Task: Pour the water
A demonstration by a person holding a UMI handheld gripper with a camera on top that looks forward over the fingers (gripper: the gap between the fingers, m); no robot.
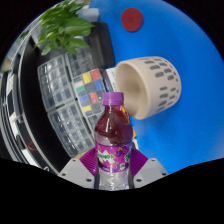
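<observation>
Gripper point(115, 170): clamped on the bottle, both fingers pressing its lower body from either side, purple pads against the label.
Bottle point(113, 135): held upright between the fingers, purple cap on, dark red-purple liquid filling it to the neck, purple label around the lower part.
Cup point(150, 86): beige with dark oval markings, seen tilted with its open mouth facing the bottle's cap, just beyond and beside the bottle.
Table point(190, 60): blue surface under the cup.
Red disc point(132, 17): lies on the blue surface, well beyond the cup.
Plant point(63, 27): green leaves, far side, beyond the clear container.
Clear container point(72, 95): transparent ribbed plastic beside the bottle, coloured squares showing through or behind it.
</observation>
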